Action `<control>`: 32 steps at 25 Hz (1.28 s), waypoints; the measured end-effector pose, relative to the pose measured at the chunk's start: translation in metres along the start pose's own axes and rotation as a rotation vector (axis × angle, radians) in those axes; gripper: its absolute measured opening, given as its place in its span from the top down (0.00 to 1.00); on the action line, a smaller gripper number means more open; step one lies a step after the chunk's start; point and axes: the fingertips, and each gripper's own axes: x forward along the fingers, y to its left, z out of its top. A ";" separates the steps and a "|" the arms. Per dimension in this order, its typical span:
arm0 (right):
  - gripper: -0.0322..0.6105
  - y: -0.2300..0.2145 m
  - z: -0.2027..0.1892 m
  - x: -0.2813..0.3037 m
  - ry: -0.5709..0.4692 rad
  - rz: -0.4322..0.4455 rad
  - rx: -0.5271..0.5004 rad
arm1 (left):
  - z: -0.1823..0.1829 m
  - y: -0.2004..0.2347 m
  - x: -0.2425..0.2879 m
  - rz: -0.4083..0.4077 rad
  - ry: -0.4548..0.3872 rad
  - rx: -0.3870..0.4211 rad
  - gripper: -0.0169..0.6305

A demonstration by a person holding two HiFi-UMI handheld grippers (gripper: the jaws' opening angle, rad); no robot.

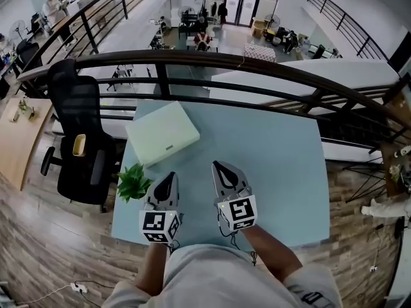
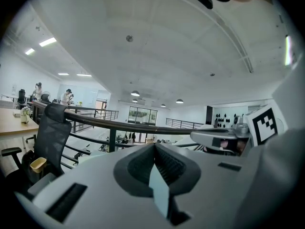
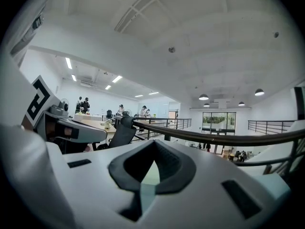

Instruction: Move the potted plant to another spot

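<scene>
The green leafy potted plant stands ungripped at the pale blue tabletop's eight-o'clock edge. The left tongs and right tongs are closed and empty, so the move likely remains to be done.

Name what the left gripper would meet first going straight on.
Likely the railing, straight past the left gripper in its own view. The white box lies that way too, but seemingly lower; depth is unclear.

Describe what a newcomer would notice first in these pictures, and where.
The left gripper and right gripper, both shut, hover side by side over a pale blue table. A small green plant sits at its left edge, near a white box. A dark railing curves behind.
</scene>
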 end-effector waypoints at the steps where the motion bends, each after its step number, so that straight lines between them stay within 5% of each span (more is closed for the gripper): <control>1: 0.95 0.000 0.001 0.000 -0.001 -0.001 0.001 | 0.000 0.000 -0.001 0.001 -0.001 0.002 0.95; 32: 0.95 0.000 0.006 -0.008 -0.005 -0.021 -0.016 | 0.000 0.003 -0.011 0.006 -0.003 0.020 0.95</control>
